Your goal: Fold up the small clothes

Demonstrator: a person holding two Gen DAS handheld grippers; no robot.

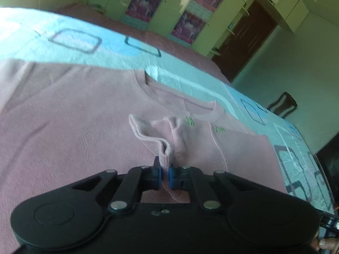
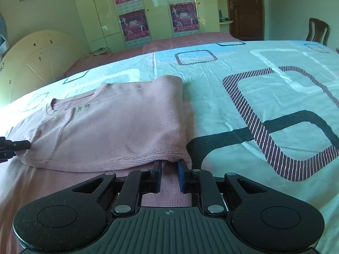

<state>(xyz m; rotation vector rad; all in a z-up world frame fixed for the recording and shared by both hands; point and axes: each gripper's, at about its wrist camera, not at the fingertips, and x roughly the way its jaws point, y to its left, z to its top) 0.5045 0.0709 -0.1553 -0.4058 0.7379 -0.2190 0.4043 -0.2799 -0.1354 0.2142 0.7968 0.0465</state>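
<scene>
Left wrist view: the left gripper [image 1: 165, 174] is pinching a bunched ribbed cuff [image 1: 167, 154] of the pink knit sweater [image 1: 74, 127], its blue pads [image 1: 171, 175] pressed together on the fabric. The sweater is lying flat on a light blue bedsheet [image 1: 106, 48] printed with dark rounded squares, its crew neckline [image 1: 180, 99] pointing toward the far edge. Small green embroidery [image 1: 190, 121] is showing just below the collar. The picture is slightly blurred. A fingertip of the person [image 1: 324, 242] is showing at the lower right corner.

Right wrist view: the right gripper [image 2: 168, 170] is sitting at the near hem [image 2: 148, 156] of the sweater [image 2: 116, 122], its fingers [image 2: 156, 169] slightly apart with their tips slipped under the folded-over layer. Whether they are actually gripping cloth, I cannot tell; the tips are hidden. The other gripper's dark tip is poking in at the sweater's left edge. A wardrobe [image 2: 156, 10] and a door [image 2: 245, 8] are standing beyond the bed.

Risks, as I judge them: the cuff is held by a thin pinch, so a quick pull could slide it free. If the right fingers are catching only one layer, the hem could lift unevenly and skew the fold. Dragging could also rumple the sheet beneath.
</scene>
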